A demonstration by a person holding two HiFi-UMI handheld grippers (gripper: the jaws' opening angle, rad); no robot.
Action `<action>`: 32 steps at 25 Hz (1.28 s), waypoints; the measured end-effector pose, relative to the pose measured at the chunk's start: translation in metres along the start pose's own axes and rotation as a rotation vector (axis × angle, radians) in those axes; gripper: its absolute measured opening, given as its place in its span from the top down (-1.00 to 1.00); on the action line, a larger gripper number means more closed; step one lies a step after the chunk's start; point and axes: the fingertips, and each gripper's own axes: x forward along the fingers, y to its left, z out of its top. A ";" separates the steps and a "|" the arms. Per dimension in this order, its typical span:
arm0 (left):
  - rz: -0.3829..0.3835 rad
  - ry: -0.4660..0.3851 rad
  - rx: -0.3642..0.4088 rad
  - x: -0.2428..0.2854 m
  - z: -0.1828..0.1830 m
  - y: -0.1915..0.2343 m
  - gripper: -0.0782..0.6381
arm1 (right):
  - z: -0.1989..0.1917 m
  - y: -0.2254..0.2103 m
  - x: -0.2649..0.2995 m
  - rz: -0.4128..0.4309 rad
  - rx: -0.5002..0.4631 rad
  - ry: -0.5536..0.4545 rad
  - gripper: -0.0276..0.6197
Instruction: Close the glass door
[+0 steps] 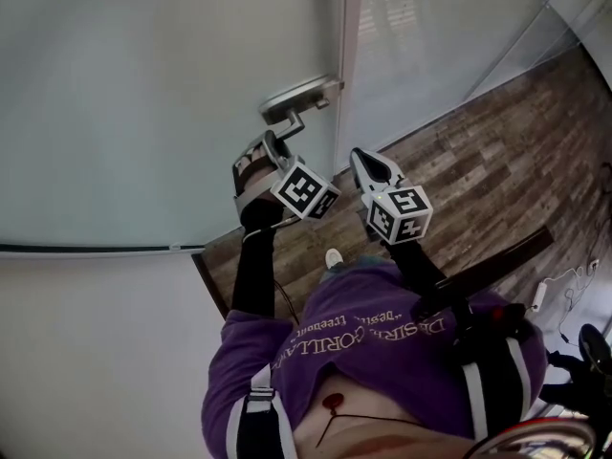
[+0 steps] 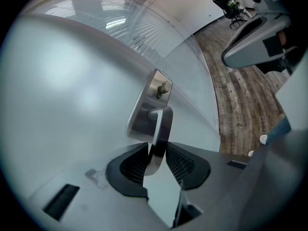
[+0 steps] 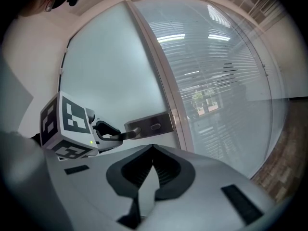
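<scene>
Left gripper view: left gripper [image 2: 155, 154] jaws clamped on the lever handle [image 2: 162, 124] at the latch edge of the glass door [image 2: 67, 81], likely to swing it shut; right gripper [image 3: 153, 150] hangs beside, jaws together, empty.

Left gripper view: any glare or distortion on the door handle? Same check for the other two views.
Left gripper view: heavy fisheye with black corners; the door handle is sharp, and the glass door shows only soft sheen, with light streaks near the top. Right gripper view: same bowing, the door frame curves, bright stripes on the glazing beside it. Head view: dimmer, frosted glass evenly lit, no hard glare.
</scene>
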 end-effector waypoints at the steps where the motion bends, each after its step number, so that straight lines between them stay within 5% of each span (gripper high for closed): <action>1: -0.001 -0.002 -0.002 0.000 0.000 0.000 0.46 | 0.000 0.000 0.000 -0.002 0.000 0.000 0.92; 32: -0.009 0.087 -0.129 0.031 0.005 0.018 0.46 | 0.017 -0.041 0.023 0.058 0.015 0.050 0.92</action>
